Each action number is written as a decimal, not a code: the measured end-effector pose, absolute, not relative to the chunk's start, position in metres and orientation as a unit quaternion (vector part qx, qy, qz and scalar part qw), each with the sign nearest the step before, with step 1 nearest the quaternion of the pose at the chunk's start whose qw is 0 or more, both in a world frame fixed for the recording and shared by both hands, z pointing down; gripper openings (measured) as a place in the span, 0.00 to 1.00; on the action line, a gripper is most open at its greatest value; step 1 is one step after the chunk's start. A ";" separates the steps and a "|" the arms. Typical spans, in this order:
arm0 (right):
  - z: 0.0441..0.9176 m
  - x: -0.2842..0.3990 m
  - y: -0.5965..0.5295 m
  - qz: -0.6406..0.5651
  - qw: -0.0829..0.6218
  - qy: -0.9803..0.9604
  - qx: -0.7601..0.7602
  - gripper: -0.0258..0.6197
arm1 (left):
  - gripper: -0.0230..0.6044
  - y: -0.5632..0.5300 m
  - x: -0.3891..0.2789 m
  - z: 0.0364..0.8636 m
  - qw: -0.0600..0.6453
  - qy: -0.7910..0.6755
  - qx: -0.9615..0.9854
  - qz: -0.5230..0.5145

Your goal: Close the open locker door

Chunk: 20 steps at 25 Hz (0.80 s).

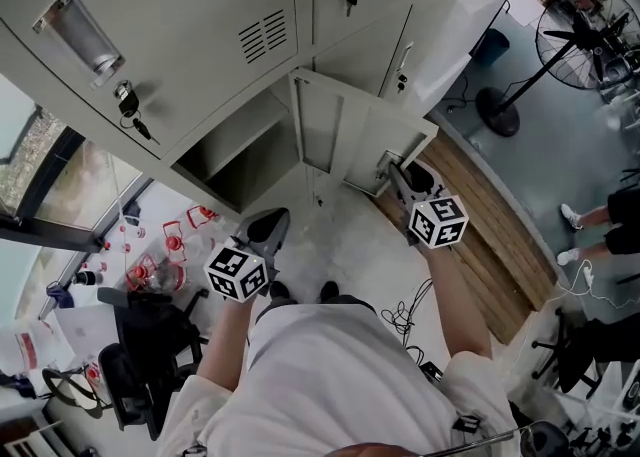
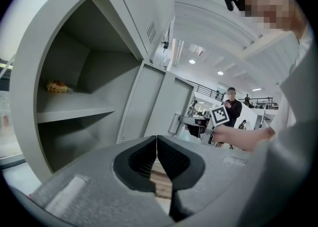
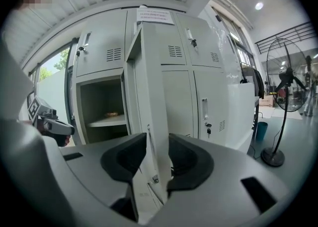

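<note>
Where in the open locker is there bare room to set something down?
The shelf is bare in front of the small yellow thing at its back; the compartment below looks empty. Tight at the door, straddled by the right gripper.

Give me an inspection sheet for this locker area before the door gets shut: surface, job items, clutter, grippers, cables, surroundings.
Surface: pale speckled floor, with a wooden strip to the right.
Job's things: locker door stands open; the compartment has a small yellowish item on its shelf.
Clutter: red-and-white objects and a black chair at the left.
Grippers: left gripper shut, nothing in it; right gripper has its fingers apart, astride the door's edge.
Cables: loose cables on the floor.
Surroundings: standing fan; a bystander's legs.
</note>
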State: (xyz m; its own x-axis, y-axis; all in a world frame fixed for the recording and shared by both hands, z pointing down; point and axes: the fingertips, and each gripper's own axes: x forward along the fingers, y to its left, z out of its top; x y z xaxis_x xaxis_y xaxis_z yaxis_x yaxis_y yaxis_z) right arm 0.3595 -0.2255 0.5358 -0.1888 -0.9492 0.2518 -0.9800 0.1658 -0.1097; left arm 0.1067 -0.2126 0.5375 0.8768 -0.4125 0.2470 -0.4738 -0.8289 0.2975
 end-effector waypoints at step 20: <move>0.537 0.319 -0.194 0.121 0.065 -0.740 0.658 0.24 | 0.06 -0.204 0.073 0.541 0.177 -0.208 0.958 0.087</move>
